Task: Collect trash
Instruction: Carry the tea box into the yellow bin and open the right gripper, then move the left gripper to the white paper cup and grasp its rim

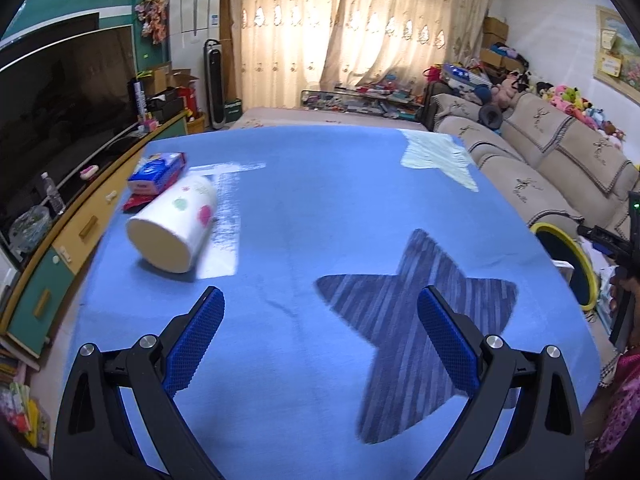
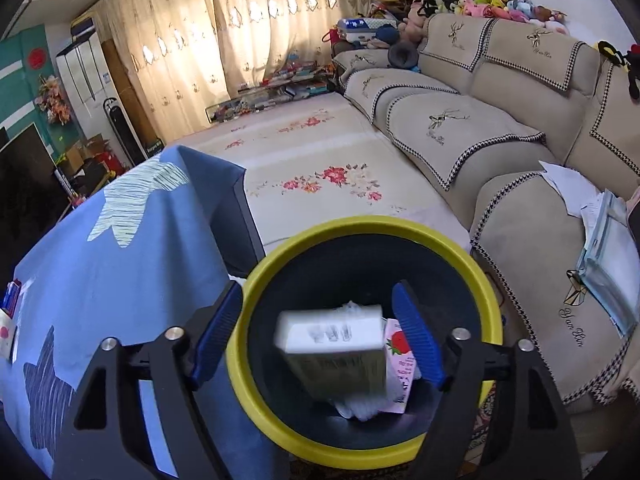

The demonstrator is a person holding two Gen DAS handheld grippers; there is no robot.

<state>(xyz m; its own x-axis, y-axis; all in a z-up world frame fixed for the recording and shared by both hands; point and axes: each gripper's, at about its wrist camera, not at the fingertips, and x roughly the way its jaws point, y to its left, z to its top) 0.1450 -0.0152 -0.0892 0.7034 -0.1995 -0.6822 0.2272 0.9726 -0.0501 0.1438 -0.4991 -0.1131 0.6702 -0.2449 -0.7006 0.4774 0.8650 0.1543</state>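
We are holding the right hand-held gripper, spread wide and empty, above the yellow-rimmed bin, where a white box (blurred) is sitting beside a pink carton. Our left hand-held gripper, also wide and empty, is hovering over the blue surface, with a paper cup lying near a tissue pack.

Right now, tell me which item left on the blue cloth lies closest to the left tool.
The white paper cup on its side with coloured dots; the blue tissue pack lies behind it.

right claw spread wide above yellow-rimmed bin; blurred white box between its fingers, untouched.
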